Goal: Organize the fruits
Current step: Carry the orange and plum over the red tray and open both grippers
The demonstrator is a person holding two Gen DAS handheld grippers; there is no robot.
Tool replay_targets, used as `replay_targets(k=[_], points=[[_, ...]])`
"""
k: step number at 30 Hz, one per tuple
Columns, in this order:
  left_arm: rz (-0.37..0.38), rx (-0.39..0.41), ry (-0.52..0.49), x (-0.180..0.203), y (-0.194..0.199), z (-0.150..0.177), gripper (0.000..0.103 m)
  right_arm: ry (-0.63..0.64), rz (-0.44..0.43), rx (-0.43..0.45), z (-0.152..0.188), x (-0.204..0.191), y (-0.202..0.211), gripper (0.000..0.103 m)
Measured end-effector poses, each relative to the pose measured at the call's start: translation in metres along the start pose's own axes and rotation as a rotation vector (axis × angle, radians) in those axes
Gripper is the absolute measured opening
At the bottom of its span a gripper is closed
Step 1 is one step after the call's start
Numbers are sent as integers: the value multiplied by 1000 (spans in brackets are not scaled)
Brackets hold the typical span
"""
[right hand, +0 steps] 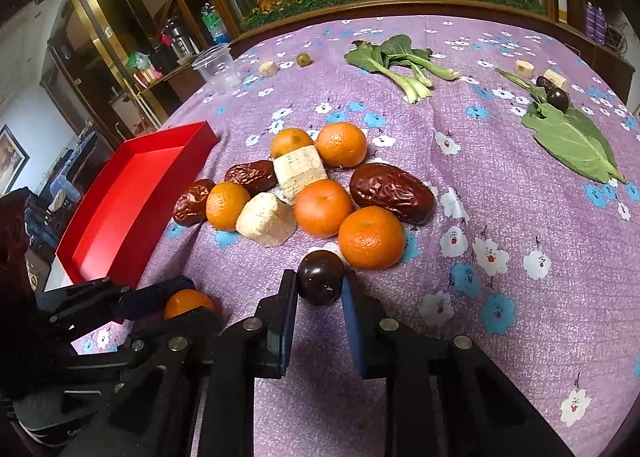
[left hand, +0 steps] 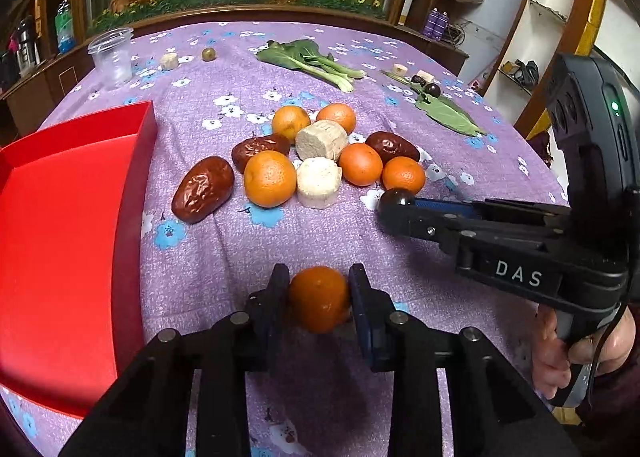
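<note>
Where the purple flowered tablecloth (right hand: 500, 185) covers the whole table, the biggest item on it is the red tray (left hand: 72, 241), open side up at the left edge, nothing visible inside. Near the middle lies a tight cluster: five oranges (left hand: 270, 178), three wrinkled red dates (left hand: 203, 189) and two pale cut cylinders (left hand: 319, 182), most touching a neighbour. Farther back: bok choy (right hand: 400, 61), a flat green leaf (right hand: 572, 145), a clear plastic cup (left hand: 114, 55), small pale chunks and a small green fruit (left hand: 208, 53).

Left gripper (left hand: 319, 297): jaws clenched on a sixth orange (left hand: 319, 299), pads pressing both sides, fruit at cloth level just beside the tray's near right wall and apart from the cluster.

Right gripper (right hand: 321, 285): jaws clamped on a dark plum (right hand: 321, 283), which sits just in front of the nearest cluster orange, almost touching it. A second dark plum (right hand: 558, 99) rests at the leaf's far end. A hand (left hand: 560, 353) holds the right gripper's handle.
</note>
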State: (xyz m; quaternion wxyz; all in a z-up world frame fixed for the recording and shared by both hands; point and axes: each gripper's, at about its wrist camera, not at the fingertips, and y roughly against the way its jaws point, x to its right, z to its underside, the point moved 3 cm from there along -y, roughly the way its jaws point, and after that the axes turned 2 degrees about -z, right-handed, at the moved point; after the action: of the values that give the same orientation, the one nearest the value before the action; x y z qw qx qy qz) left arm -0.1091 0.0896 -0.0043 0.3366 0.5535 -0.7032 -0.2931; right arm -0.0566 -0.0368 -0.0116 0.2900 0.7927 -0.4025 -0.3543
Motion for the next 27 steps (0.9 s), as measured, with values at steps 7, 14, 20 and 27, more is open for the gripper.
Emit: replay_targets(k=[7,14,20,27], points=[[12,57,61,-11,25,-1,29,13,-5,20,3,-11,11,24],[-44,140,149,-45,65,-2,29,71,-25,62,-5,-44,34,24],[-161,179,251,-99,89,4,29,160,-92,55,-16,-97,35,24],[-310,206,358,-165,106,13,29,245,-192,-5,-32,-169,2,24]])
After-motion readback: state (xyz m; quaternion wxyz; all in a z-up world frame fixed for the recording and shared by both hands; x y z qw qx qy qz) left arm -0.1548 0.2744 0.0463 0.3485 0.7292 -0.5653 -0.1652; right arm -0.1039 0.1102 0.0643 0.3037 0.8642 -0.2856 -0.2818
